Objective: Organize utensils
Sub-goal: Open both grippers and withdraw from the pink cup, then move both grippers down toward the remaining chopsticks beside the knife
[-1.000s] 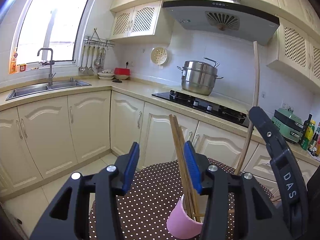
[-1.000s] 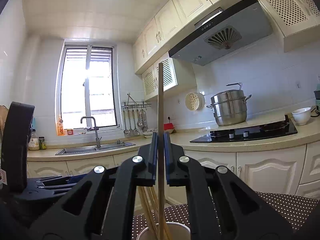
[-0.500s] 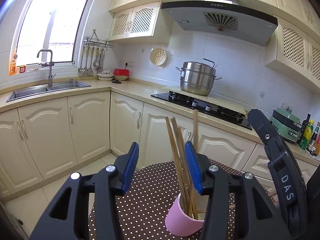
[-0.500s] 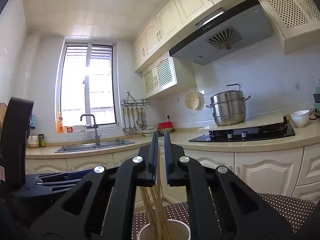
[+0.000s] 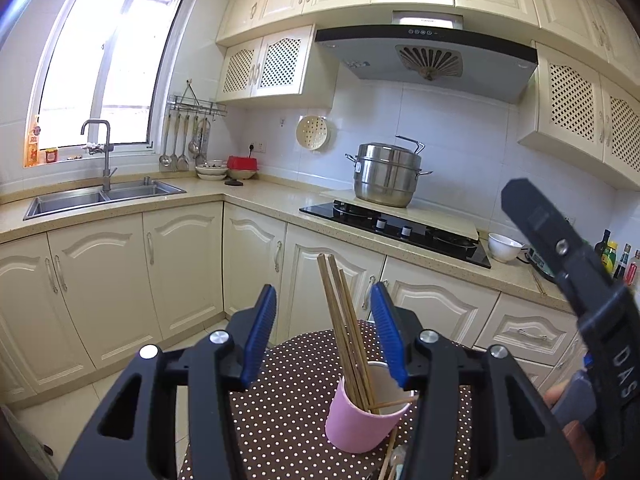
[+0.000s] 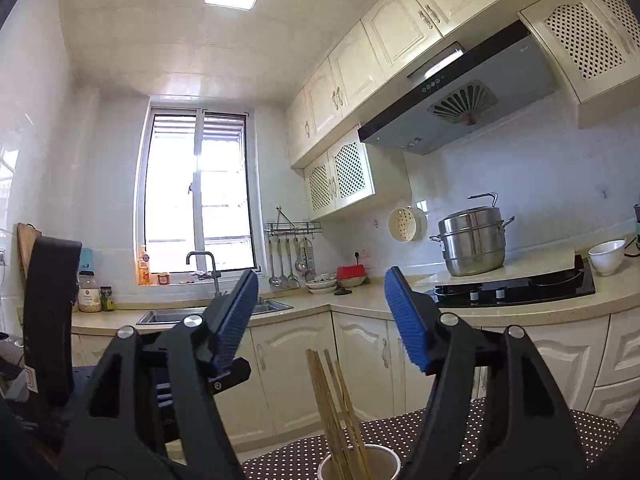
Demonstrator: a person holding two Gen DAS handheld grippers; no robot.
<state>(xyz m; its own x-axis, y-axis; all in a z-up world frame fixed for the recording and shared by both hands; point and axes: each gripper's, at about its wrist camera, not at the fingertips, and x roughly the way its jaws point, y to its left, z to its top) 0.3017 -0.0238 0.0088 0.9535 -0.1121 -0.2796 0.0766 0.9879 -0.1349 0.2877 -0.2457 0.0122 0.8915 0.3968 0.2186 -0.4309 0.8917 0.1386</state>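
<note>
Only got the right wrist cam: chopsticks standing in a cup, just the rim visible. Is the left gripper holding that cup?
Observer: No. The left gripper is open, with nothing pinched. The pink cup sits just ahead of its pads.
Operator: All sticks upright in it?
Observer: Not all. The bundle of chopsticks stands leaning, but one stick lies nearly level across the rim.
Operator: Anything left on the table?
Observer: Yes, at least one loose stick lies on the dotted tablecloth by the cup's base.
</note>
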